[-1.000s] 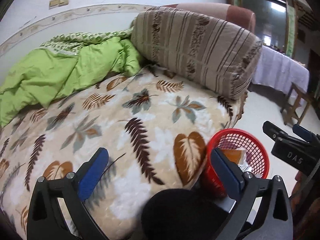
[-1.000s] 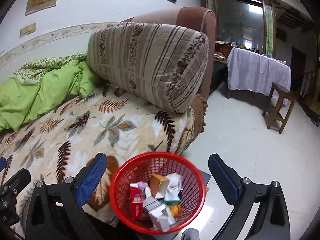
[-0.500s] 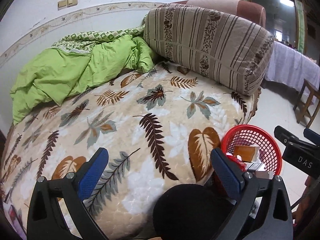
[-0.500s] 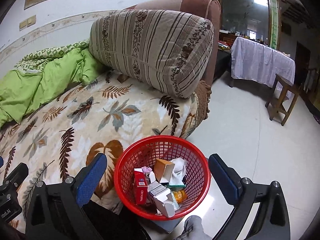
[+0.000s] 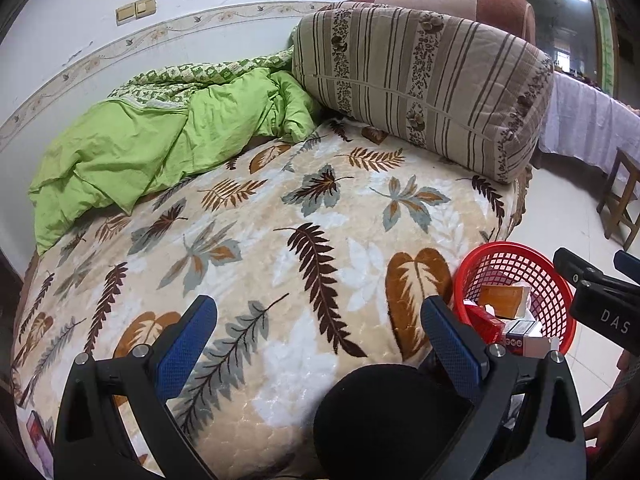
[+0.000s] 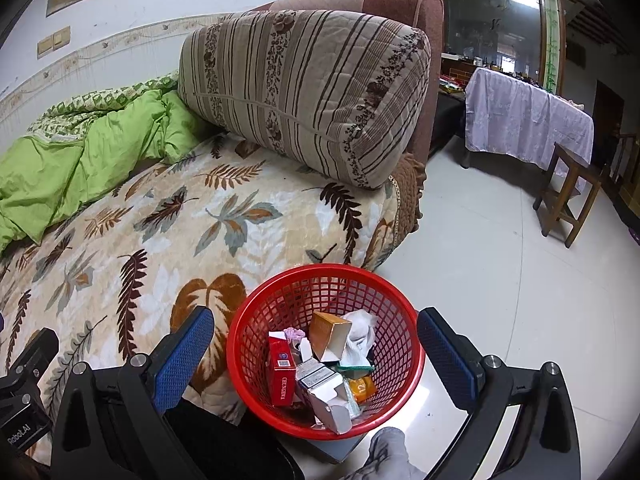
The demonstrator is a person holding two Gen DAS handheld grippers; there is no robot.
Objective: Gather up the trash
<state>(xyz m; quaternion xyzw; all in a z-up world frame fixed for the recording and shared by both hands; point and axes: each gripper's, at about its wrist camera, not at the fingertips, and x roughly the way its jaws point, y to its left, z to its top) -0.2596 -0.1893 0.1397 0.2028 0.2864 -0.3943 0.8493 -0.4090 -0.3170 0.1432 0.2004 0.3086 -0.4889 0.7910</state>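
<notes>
A round red plastic mesh basket [image 6: 326, 344] stands on the pale tiled floor [image 6: 500, 272], just beside the front edge of the bed covered by a cream blanket with brown and grey leaf prints [image 6: 168, 232]. The basket holds a heap of trash: a red cigarette pack [image 6: 282, 376] upright against its left wall, an open orange-brown cardboard box [image 6: 329, 334] near the middle, crumpled white tissue [image 6: 362, 334] beside that box, a torn white carton [image 6: 330, 398] toward the near rim, and a small orange packet [image 6: 362, 389] next to the carton.

The right gripper [image 6: 316, 356] hangs above the basket with its blue-padded jaws spread wide and empty; in the right wrist view the basket sits between them, touching neither pad. The left gripper [image 5: 318, 344] is over the blanket with its jaws likewise parted and holding nothing; the basket [image 5: 516, 296] lies outside them, past the right finger [image 5: 450, 346], off the bed's edge.

At the bed's head, a striped brown bolster pillow [image 6: 304, 92] leans on the headboard, with a rumpled green quilt [image 5: 160, 148] beside the pillow.
</notes>
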